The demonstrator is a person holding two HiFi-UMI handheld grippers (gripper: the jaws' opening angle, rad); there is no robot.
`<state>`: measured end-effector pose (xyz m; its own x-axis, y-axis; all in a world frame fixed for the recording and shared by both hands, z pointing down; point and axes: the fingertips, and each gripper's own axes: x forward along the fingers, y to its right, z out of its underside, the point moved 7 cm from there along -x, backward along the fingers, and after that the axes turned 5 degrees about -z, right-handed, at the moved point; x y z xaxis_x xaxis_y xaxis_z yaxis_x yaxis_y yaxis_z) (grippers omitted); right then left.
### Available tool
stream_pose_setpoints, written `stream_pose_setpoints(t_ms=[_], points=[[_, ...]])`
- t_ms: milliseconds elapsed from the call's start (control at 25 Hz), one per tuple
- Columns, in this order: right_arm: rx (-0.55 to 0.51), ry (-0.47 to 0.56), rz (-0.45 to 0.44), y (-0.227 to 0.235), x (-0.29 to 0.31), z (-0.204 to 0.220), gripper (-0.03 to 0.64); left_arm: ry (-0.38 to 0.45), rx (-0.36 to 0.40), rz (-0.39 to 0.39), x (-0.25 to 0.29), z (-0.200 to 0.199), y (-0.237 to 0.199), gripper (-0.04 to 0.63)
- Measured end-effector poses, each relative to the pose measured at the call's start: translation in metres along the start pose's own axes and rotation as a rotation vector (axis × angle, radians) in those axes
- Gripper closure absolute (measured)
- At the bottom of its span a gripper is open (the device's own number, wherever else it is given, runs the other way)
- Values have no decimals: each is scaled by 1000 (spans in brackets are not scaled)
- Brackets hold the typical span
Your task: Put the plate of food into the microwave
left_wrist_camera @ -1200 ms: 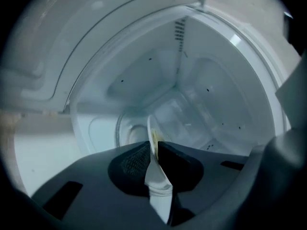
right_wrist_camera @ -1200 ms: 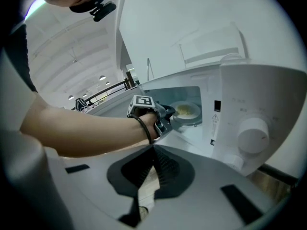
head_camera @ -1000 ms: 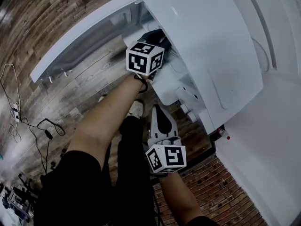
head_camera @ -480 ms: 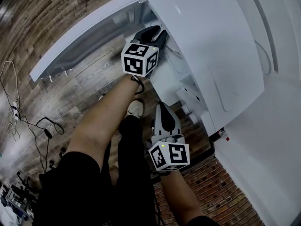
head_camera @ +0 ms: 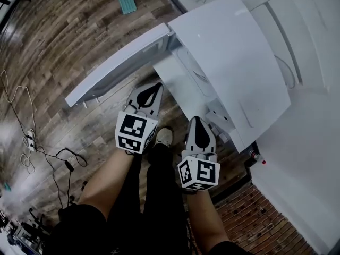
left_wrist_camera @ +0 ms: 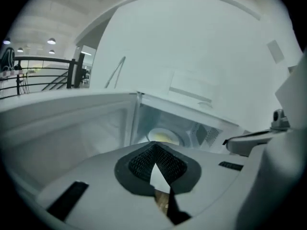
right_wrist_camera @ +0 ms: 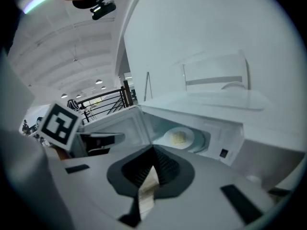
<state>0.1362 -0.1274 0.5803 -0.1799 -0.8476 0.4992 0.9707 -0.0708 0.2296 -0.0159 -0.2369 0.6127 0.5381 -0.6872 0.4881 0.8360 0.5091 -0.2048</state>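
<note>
The plate (right_wrist_camera: pixel 180 138) in the microwave (right_wrist_camera: pixel 218 128), mid-frame, looks stiff, breakable, probably slick, so grab its rim. Fingers on the left gripper (head_camera: pixel 154 86) just closed on nothing; the right gripper (head_camera: pixel 197 120) is pinched together, empty.

The microwave (head_camera: pixel 228 52) cavity is standing open with free air lying before it, its door (head_camera: pixel 117 62) is jutting out and walling off the left side, and the plate of food (right_wrist_camera: pixel 179 138) is taking up the cavity floor

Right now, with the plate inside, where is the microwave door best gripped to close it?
Probably take the door at its free edge, far from the hinge, coming from its outer face with the left gripper: it stands wide open, and that end swings easiest.
</note>
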Motion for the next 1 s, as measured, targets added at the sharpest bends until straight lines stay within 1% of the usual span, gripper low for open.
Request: stream_pose_setpoints(t_ms=[160, 200, 240, 320, 360, 480, 600, 720, 800, 920, 1000], points=[[-10, 72, 39, -24, -19, -51, 604, -14, -13, 38, -60, -54, 18, 600], [-14, 89, 45, -31, -26, -68, 604, -15, -1, 43, -74, -72, 22, 600], [-17, 107, 48, -39, -34, -86, 604, -12, 27, 41, -89, -91, 27, 600], [-18, 152, 47, -53, -51, -124, 604, 1, 110, 18, -117, -130, 34, 600], [-15, 177, 46, -60, -60, -145, 604, 11, 134, 12, -131, -151, 37, 600], [-11, 241, 46, -81, -86, -208, 604, 64, 128, 32, -165, -214, 42, 600], [-47, 294, 47, -101, -108, -262, 604, 139, 182, 35, -187, -269, 49, 600], [-92, 341, 49, -120, -123, -305, 604, 195, 188, 51, -205, -316, 56, 600], [-120, 376, 57, -127, -136, -328, 604, 230, 188, 66, -219, -340, 64, 600], [-139, 415, 67, -142, -169, -350, 604, 252, 175, 95, -251, -356, 79, 600], [-151, 439, 77, -152, -186, -360, 604, 270, 196, 112, -269, -367, 83, 600]])
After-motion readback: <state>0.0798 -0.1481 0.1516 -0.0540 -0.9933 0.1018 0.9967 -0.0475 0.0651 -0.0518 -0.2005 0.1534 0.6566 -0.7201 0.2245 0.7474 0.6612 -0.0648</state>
